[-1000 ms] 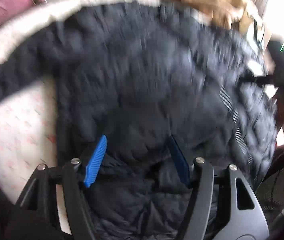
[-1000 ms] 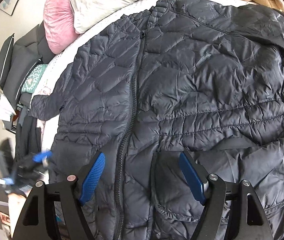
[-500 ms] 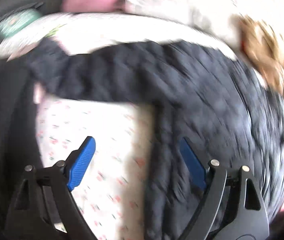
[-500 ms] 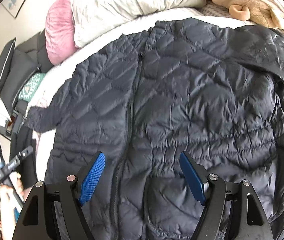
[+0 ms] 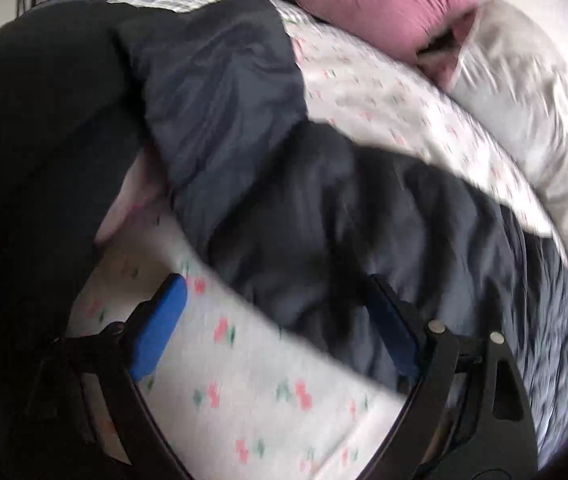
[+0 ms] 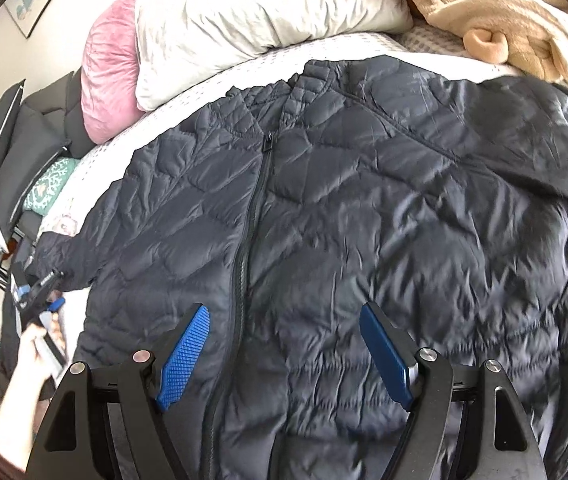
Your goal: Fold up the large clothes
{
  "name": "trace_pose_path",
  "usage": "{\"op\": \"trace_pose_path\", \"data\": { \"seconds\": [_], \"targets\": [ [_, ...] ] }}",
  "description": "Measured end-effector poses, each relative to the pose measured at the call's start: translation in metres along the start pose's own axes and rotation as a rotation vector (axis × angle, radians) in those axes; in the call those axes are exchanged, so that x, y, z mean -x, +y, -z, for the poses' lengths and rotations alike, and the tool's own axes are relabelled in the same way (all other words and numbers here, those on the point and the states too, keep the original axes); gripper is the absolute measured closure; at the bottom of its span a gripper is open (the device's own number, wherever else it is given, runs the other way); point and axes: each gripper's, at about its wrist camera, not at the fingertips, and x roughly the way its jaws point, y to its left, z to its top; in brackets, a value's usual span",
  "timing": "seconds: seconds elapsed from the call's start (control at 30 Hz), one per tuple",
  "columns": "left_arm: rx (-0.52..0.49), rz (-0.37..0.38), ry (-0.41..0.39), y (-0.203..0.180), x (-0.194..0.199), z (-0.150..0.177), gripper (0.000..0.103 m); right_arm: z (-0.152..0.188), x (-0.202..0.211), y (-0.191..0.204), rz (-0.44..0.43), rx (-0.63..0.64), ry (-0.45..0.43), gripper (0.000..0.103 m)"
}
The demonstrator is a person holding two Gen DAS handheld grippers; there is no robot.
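A dark quilted puffer jacket [image 6: 364, 208] lies front up and zipped on the bed, collar toward the pillows. Its left sleeve [image 5: 244, 168] stretches out to the bed's left side. My left gripper [image 5: 280, 320] is open and empty, hovering low over the floral sheet [image 5: 244, 380] just below that sleeve. It also shows far left in the right wrist view [image 6: 40, 296], held by a hand. My right gripper [image 6: 284, 344] is open and empty above the jacket's lower front, straddling the zipper [image 6: 244, 240].
A pink pillow [image 6: 112, 68] and a white pillow [image 6: 252, 12] lie at the bed's head. A tan blanket [image 6: 496, 8] sits at the far right. Dark bedding [image 5: 36, 140] and a teal cushion [image 6: 48, 188] lie beyond the bed's left edge.
My left gripper has swung left off the jacket's body to the left sleeve and sheet. My right gripper has drawn back a little, so more of the collar and pillows shows.
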Motion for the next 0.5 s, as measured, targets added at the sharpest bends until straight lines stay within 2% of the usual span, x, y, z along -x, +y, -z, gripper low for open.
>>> {"op": "trace_pose_path", "data": {
  "seconds": [0.03,0.1,0.13,0.17,0.23,0.4,0.5],
  "targets": [
    [0.018,-0.003,-0.03,0.0,-0.003,-0.004,0.014,-0.001,-0.001,0.0,0.004,0.008,-0.006,0.024],
    [0.023,-0.028,-0.064,-0.007,-0.005,-0.009,0.024,-0.003,-0.005,0.0,0.017,0.018,-0.014,0.024],
    [0.021,-0.042,-0.079,-0.008,-0.004,-0.011,0.04,-0.004,-0.007,0.0,0.022,0.02,-0.013,0.024],
    [0.021,-0.054,-0.09,-0.009,-0.003,-0.014,0.063,-0.004,-0.009,-0.001,0.025,0.02,-0.012,0.024],
    [0.032,-0.043,-0.148,-0.01,0.01,-0.02,0.094,-0.004,-0.012,-0.003,0.03,0.016,-0.005,0.024],
    [0.027,0.027,-0.36,-0.022,0.077,-0.029,0.097,-0.003,-0.008,-0.006,0.03,0.012,-0.012,0.024],
    [-0.008,0.121,-0.471,-0.039,0.128,-0.032,0.097,-0.004,-0.001,-0.006,0.015,-0.002,-0.028,0.024]
  ]
}}
